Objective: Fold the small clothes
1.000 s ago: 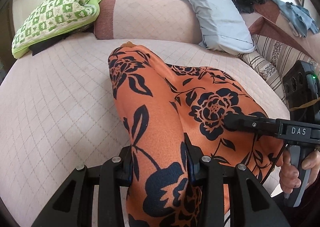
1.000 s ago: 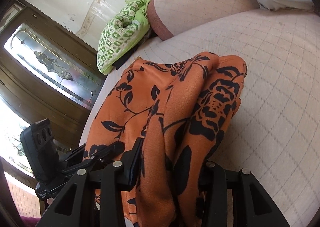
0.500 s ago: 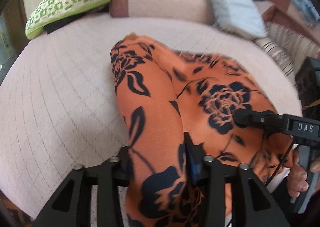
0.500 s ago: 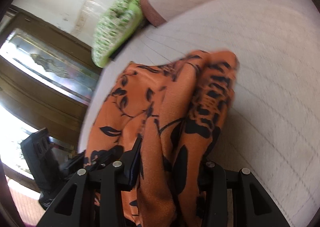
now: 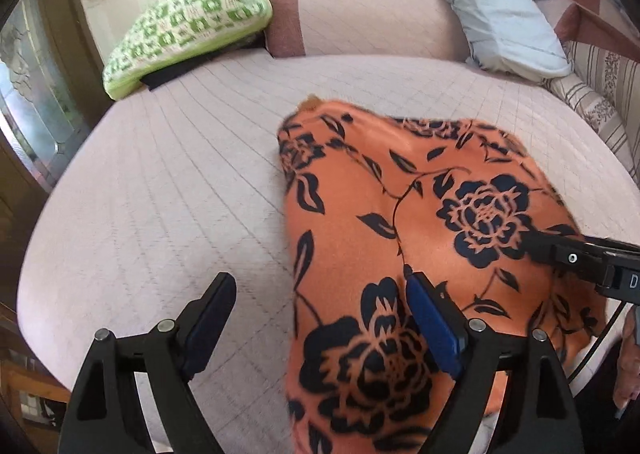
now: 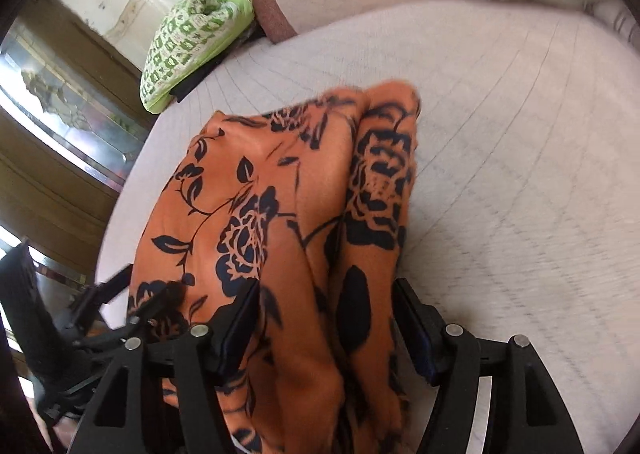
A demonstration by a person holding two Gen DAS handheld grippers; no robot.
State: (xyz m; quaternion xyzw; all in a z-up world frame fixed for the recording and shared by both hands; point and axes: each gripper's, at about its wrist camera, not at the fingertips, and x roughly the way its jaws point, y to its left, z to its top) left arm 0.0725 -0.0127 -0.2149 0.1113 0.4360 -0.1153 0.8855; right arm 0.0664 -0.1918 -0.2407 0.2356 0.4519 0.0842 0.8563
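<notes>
An orange garment with black flowers (image 5: pixel 404 222) lies on the pale quilted bed (image 5: pixel 172 190), bunched toward the near edge. My left gripper (image 5: pixel 320 318) is open; the cloth drapes against its right finger (image 5: pixel 434 324) and its left finger (image 5: pixel 208 314) stands over bare quilt. My right gripper (image 6: pixel 326 318) is shut on a thick fold of the same garment (image 6: pixel 280 194). The right gripper also shows in the left wrist view (image 5: pixel 576 258), on the cloth's right side. The left gripper shows in the right wrist view (image 6: pixel 116 302) at the cloth's left edge.
A green-and-white checked cushion (image 5: pixel 192 30) lies at the back left on a pink bolster (image 5: pixel 360 18). A grey pillow (image 5: pixel 500 6) and striped bedding (image 5: pixel 600 94) are at the back right. A wooden door with glass (image 6: pixel 60 102) stands past the bed's left edge.
My left gripper has opened and let go of the garment, which slid to its right side. My right gripper keeps its hold. Both views shifted slightly.
</notes>
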